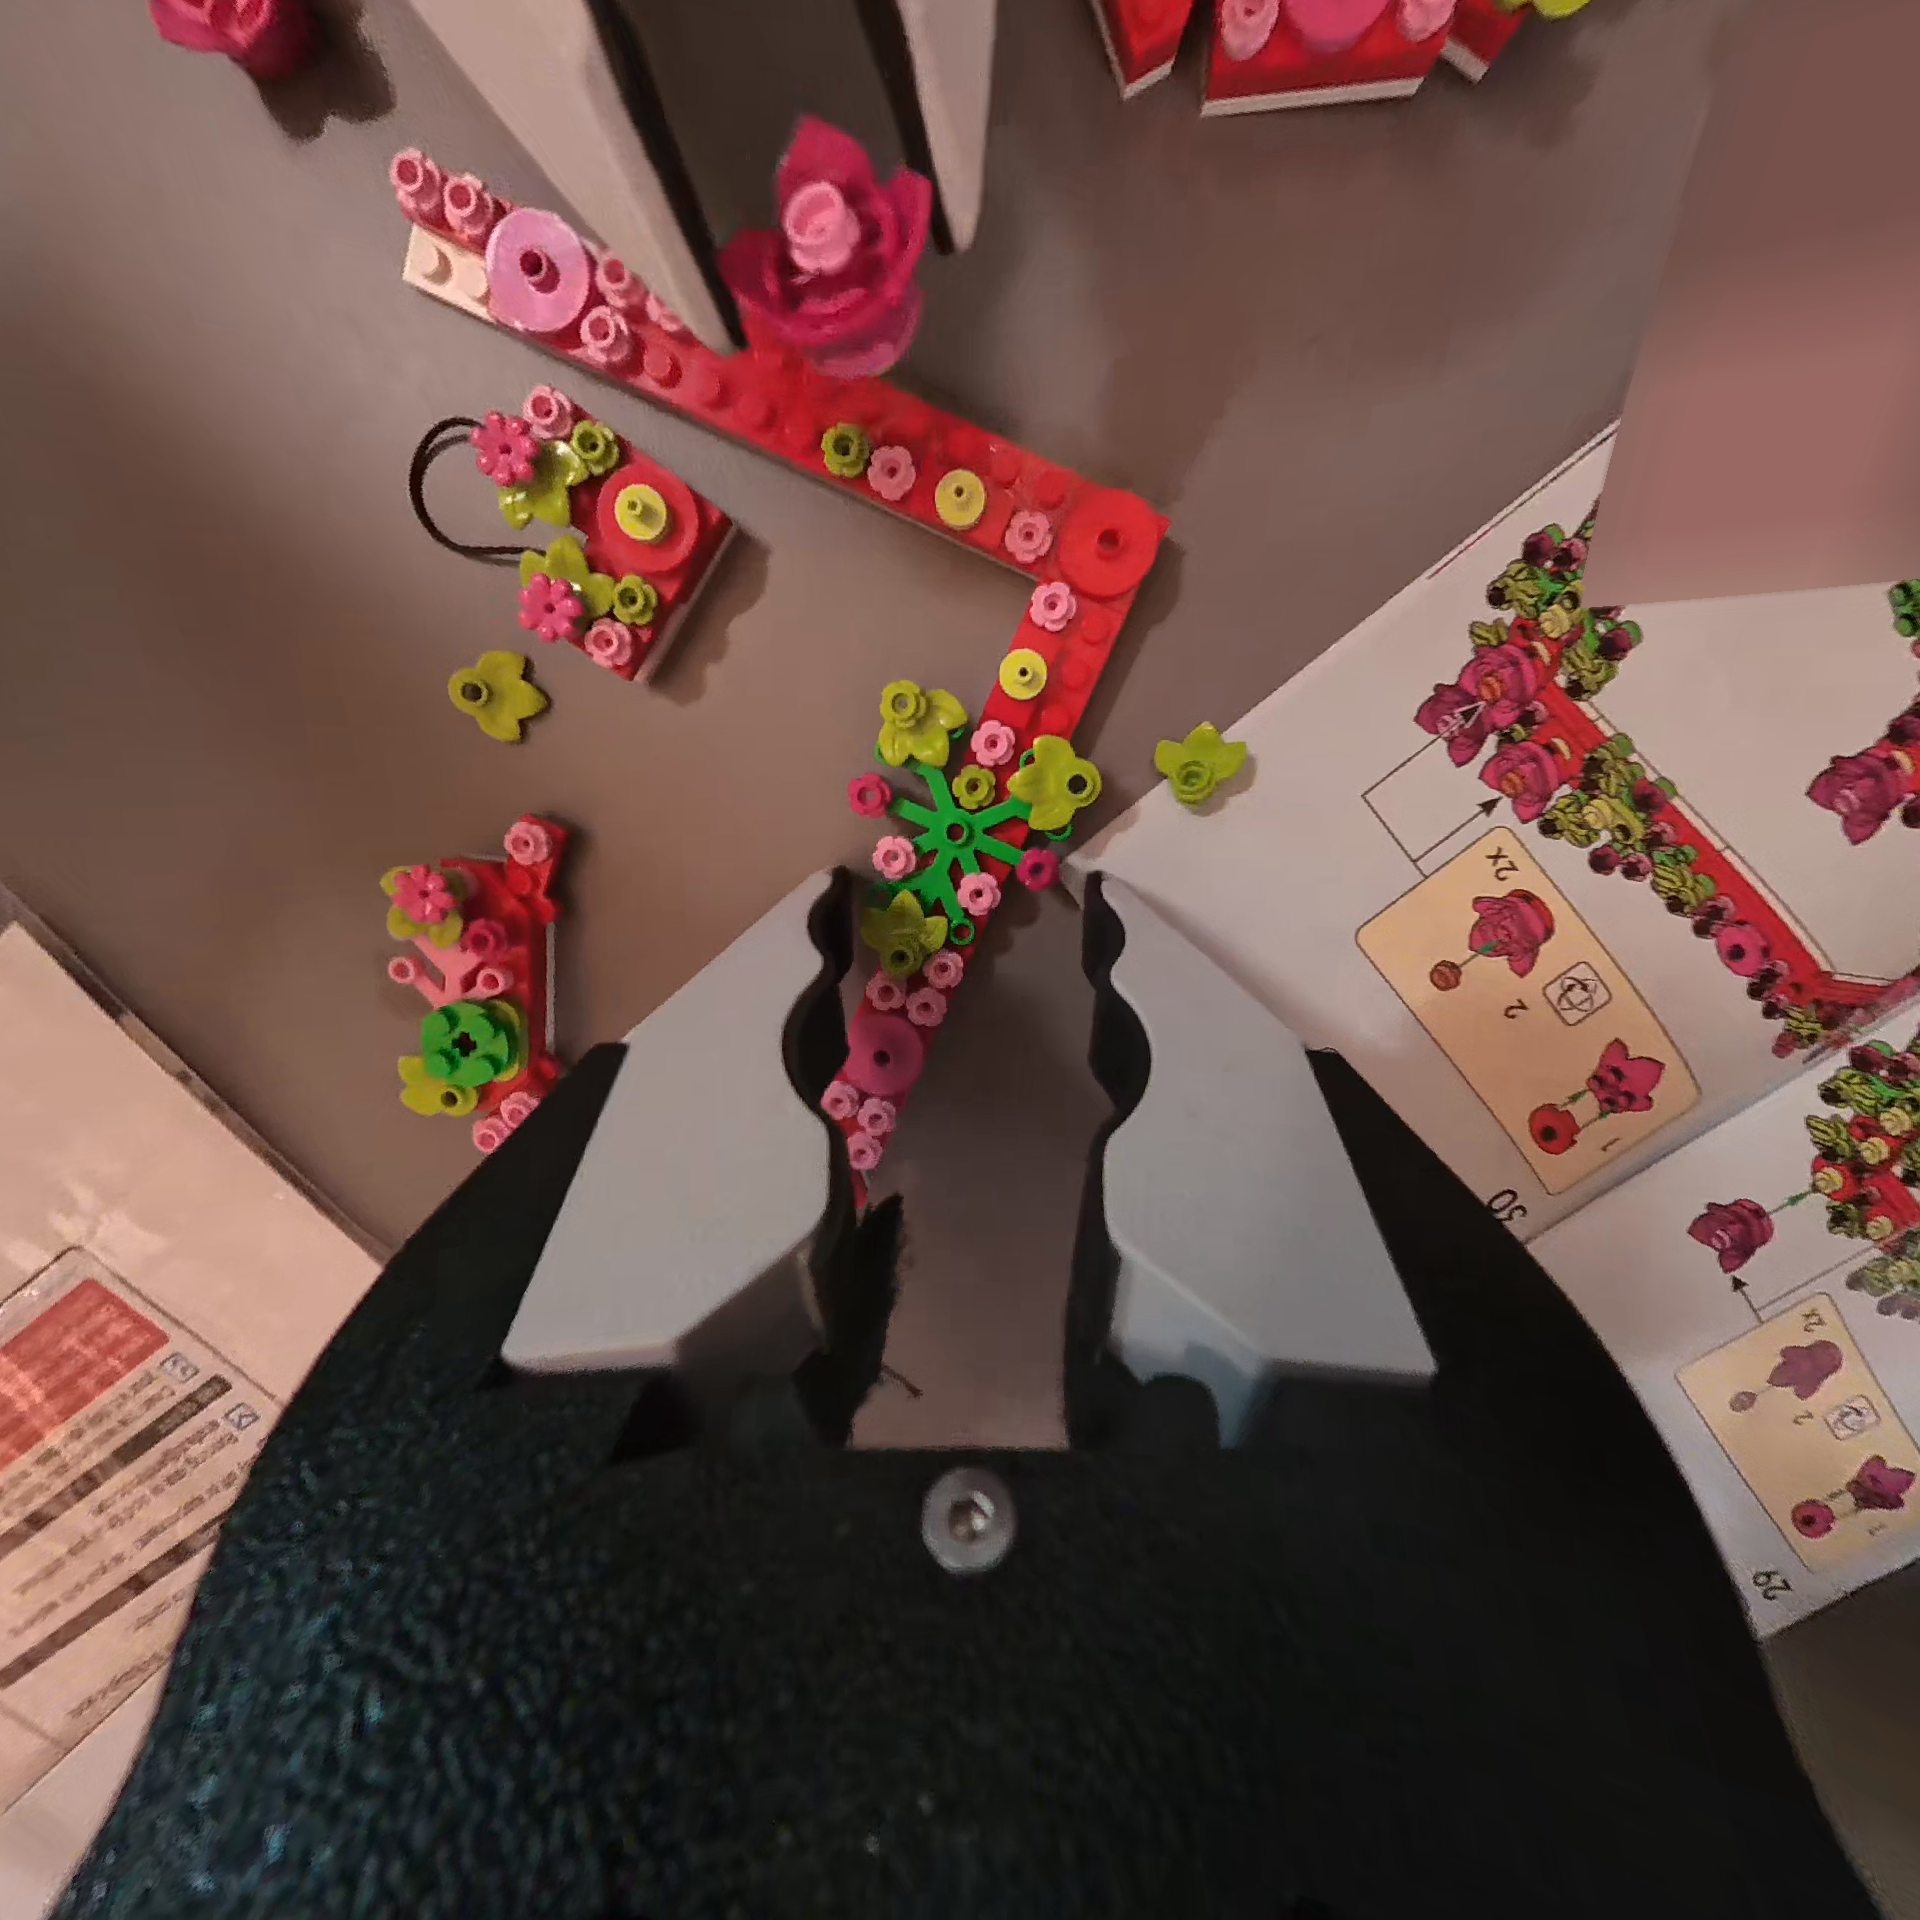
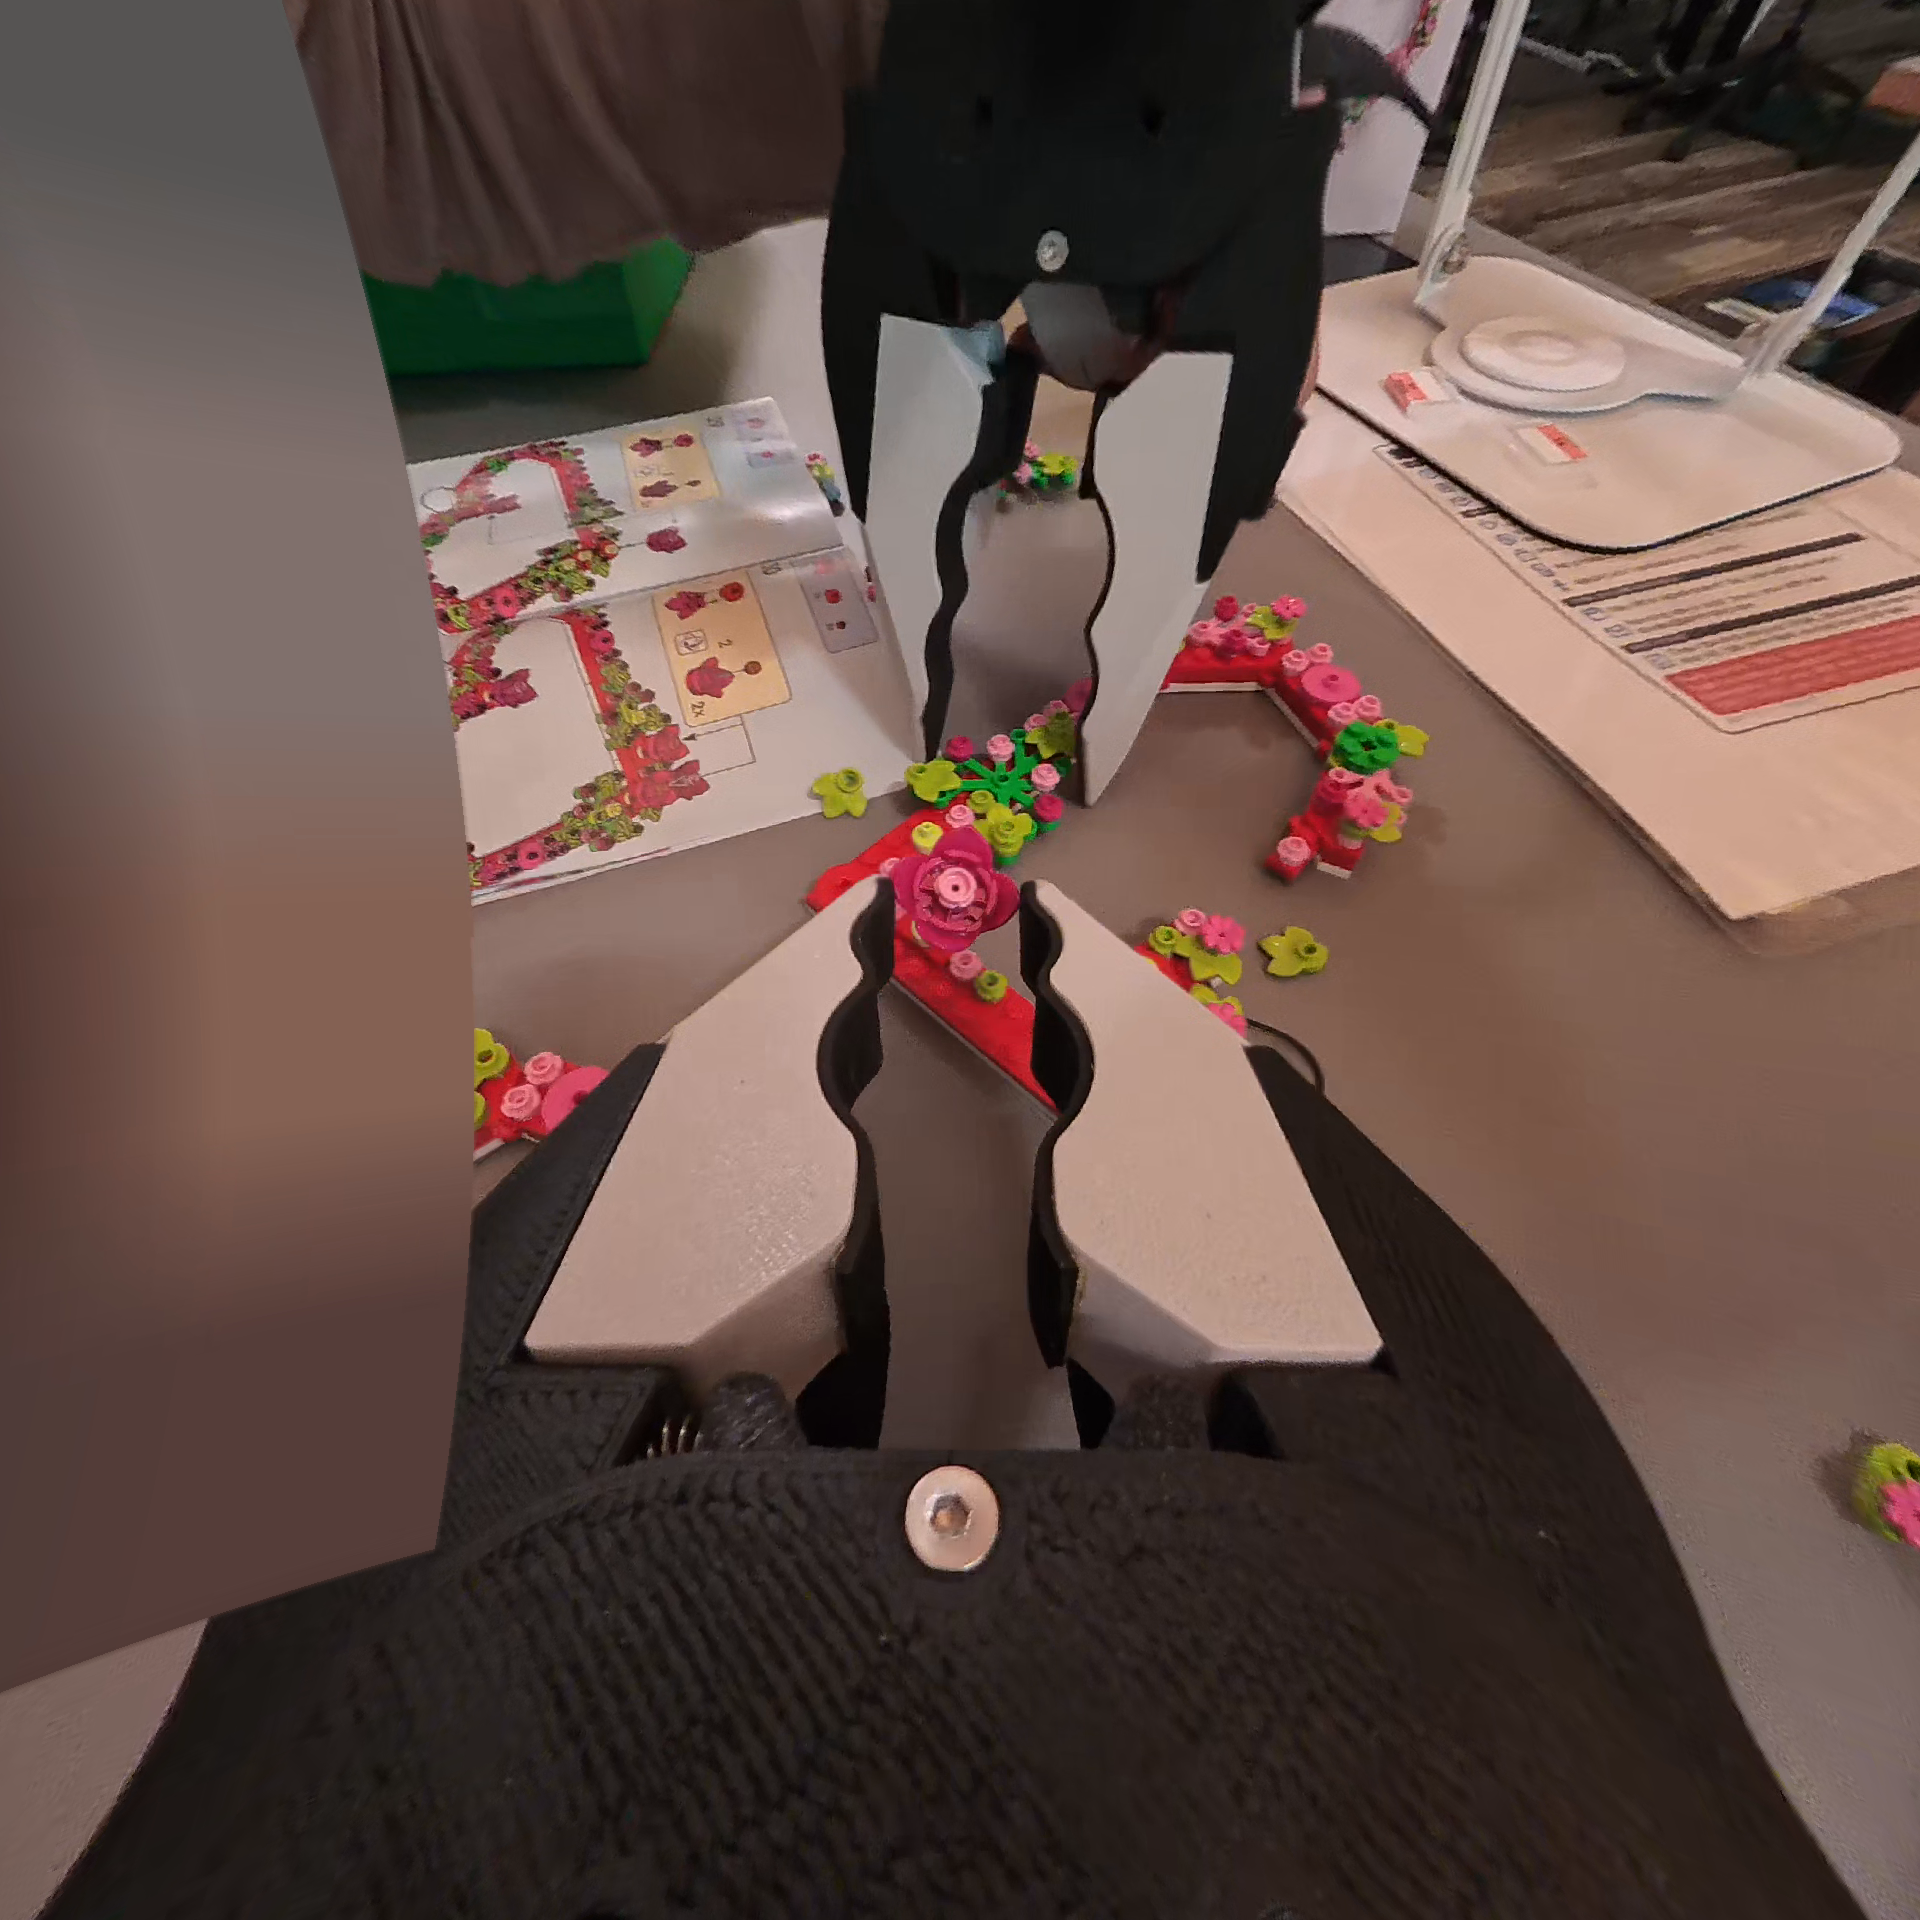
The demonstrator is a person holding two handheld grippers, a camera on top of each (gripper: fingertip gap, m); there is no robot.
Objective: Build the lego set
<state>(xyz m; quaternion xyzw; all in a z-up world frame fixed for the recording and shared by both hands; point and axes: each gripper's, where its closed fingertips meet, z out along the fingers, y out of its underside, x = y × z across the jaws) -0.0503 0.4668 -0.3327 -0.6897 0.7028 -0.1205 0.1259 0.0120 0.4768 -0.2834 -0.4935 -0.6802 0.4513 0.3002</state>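
In the left wrist view, my left gripper (image 1: 956, 883) is open and holds nothing. Its two grey fingers stand on either side of the red frame (image 1: 925, 457), near the end with the green spiky leaf piece (image 1: 951, 831). I think it is there to keep the frame from sliding. The frame is a bent strip of hard, bumpy plastic, dotted with small round pink and yellow flowers. The paper booklet (image 1: 1558, 935) lies just to the right of this gripper.

In the right wrist view, my right gripper (image 2: 956, 894) has the dark pink rose (image 2: 954, 888) between its tips. The rose has curled, shiny petals. The fingers look close on it, but I cannot tell if they pinch it. The rose sits right over the frame. Next I would press it straight down onto a stud.
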